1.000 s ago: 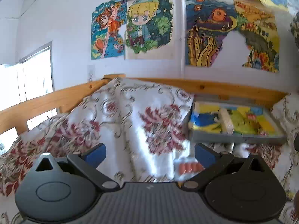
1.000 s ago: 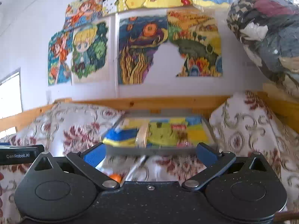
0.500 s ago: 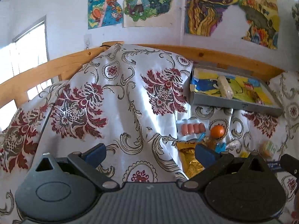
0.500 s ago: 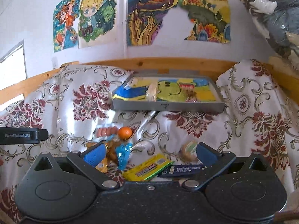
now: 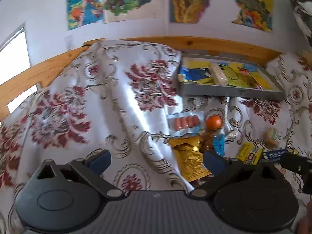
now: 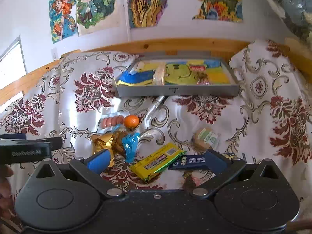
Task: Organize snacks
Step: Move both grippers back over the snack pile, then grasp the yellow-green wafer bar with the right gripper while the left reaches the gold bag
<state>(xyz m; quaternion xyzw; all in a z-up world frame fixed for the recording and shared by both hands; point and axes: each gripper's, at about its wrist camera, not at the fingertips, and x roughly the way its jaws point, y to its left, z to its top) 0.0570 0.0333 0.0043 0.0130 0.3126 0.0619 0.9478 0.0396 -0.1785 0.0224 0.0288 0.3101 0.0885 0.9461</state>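
Observation:
Loose snacks lie on a floral cloth: a sausage pack (image 5: 184, 123) (image 6: 112, 121), an orange (image 5: 214, 122) (image 6: 131, 121), a gold packet (image 5: 190, 159) (image 6: 103, 143), a blue wrapper (image 6: 130, 143), a yellow-green bar (image 6: 158, 161), a dark blue bar (image 6: 192, 161) and a round wrapped cake (image 6: 204, 137). Behind them a grey tray (image 6: 176, 91) (image 5: 230, 93) holds several snacks. My left gripper (image 5: 156, 159) is open above the cloth, left of the gold packet. My right gripper (image 6: 156, 159) is open, hovering over the yellow-green bar.
A wooden rail (image 6: 175, 44) runs behind the tray under a wall of colourful pictures. The cloth rises in humps at the left (image 5: 87, 97) and right (image 6: 273, 87). A small wrapped item (image 6: 190, 182) lies close under my right gripper. The left gripper's body (image 6: 25, 150) shows at the left edge.
Both views have tilted down from the wall and tray toward the cloth, bringing the loose snacks into view. Both grippers have stayed open.

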